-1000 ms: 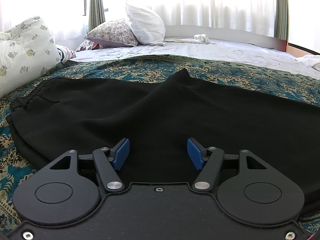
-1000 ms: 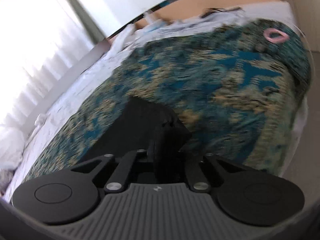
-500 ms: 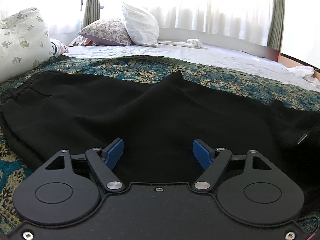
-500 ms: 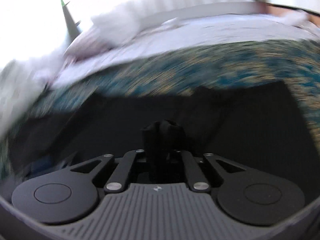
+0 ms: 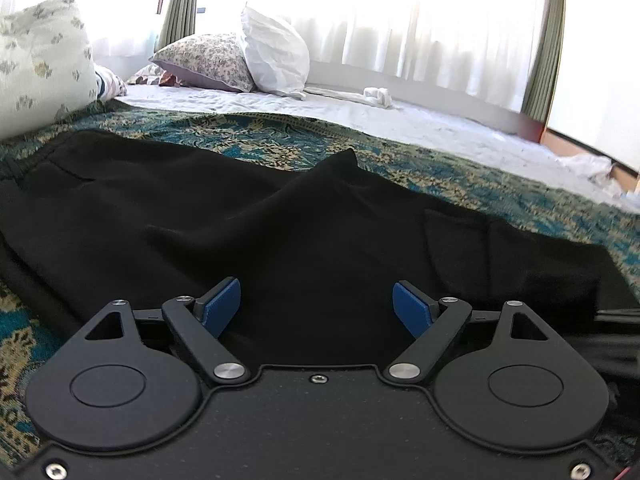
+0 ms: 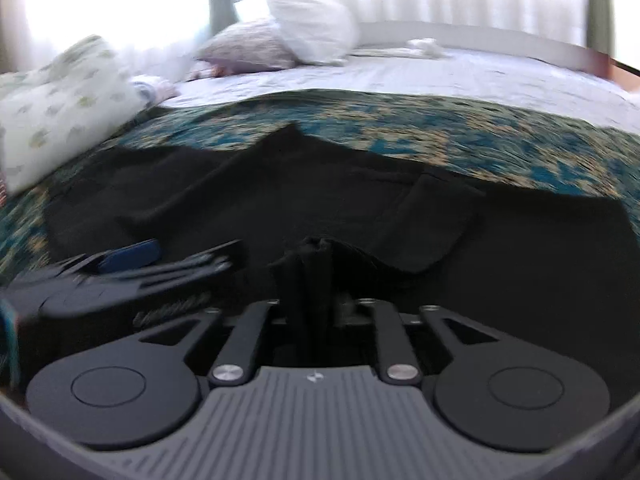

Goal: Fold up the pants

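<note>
1. Left wrist view: we are holding the left gripper (image 5: pixel 317 305) low over the black pants (image 5: pixel 200 216), its blue pads (image 5: pixel 222 307) spread apart and gripping nothing.
2. Right wrist view: we are pinching a bunched fold of the pants (image 6: pixel 360 208) in the right gripper (image 6: pixel 316 304), jaws together on cloth.
3. We are finding the pants spread across the patterned bedspread (image 5: pixel 260 140).
4. We are judging the fabric soft, light and limp; hems and waistband are offering the firmest hold.
</note>
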### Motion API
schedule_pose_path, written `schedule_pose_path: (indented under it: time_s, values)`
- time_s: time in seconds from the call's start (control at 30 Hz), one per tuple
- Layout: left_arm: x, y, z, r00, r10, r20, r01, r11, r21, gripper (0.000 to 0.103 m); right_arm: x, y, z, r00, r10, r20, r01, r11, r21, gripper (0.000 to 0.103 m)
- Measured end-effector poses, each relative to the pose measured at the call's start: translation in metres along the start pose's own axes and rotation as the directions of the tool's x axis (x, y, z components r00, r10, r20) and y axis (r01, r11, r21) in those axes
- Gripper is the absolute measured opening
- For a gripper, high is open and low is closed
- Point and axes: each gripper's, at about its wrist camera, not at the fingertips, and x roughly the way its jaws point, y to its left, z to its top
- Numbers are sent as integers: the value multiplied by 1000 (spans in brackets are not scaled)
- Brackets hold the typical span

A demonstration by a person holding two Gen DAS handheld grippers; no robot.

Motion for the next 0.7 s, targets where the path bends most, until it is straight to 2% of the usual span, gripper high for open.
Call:
schedule_pose_path:
  time_s: [0.03,0.07,0.1,0.13,0.2,0.27,0.33,0.37,0.4,0.43,0.47,0.5,0.53,0.6,0.63,0.7]
  values:
    - [0,1,0,1000,-6,1,6,1000,-9,83,-1,-1,-1,1000,7,2,-7,1000,-7,53]
    - [-1,2,0,1000,-11,4,11,1000,-16,83,-3,-2,-3,1000,23,0,-23,1000,-8,60]
    - [-1,3,1,1000,-17,6,17,1000,-23,83,-9,-5,-5,999,50,0,-50,999,3,72]
    - [-3,4,2,1000,-22,8,22,999,-35,82,-15,-9,-8,998,70,5,-70,997,12,77]
    - [-9,10,9,999,-44,11,44,995,-87,79,-31,-13,-14,996,89,14,-89,996,8,80]
    - [-19,13,18,997,-71,36,74,990,-121,79,-48,-15,-21,996,70,48,-70,998,-12,82]
    - [-30,4,25,993,-97,63,102,991,-90,78,-66,-19,-29,993,34,111,-33,999,-16,83]
    - [-35,-3,28,991,-114,74,119,991,-62,75,-72,-22,-31,991,11,133,-10,1000,-4,83]
    - [-41,-13,29,986,-140,85,143,989,-26,63,-77,-26,-32,989,-21,150,19,1000,13,83]
    - [-46,-23,30,981,-175,84,174,985,13,29,-83,-31,-35,984,-71,166,66,997,34,83]
    - [-49,-35,31,971,-232,59,228,972,57,11,-86,-36,-36,974,-136,181,128,990,56,83]
    - [-51,-49,31,956,-294,11,291,952,91,2,-88,-41,-38,961,-202,190,191,979,75,83]
    - [-53,-60,29,938,-346,-20,346,932,106,7,-89,-47,-39,946,-257,196,244,966,90,83]
    - [-56,-84,20,906,-417,-75,423,894,148,7,-92,-55,-42,909,-364,203,348,931,110,83]
    - [-55,-98,14,901,-424,-98,435,881,188,7,-93,-60,-43,890,-408,202,392,913,112,83]
    - [-48,-119,2,910,-397,-120,415,872,261,8,-96,-68,-45,866,-458,200,441,889,123,83]
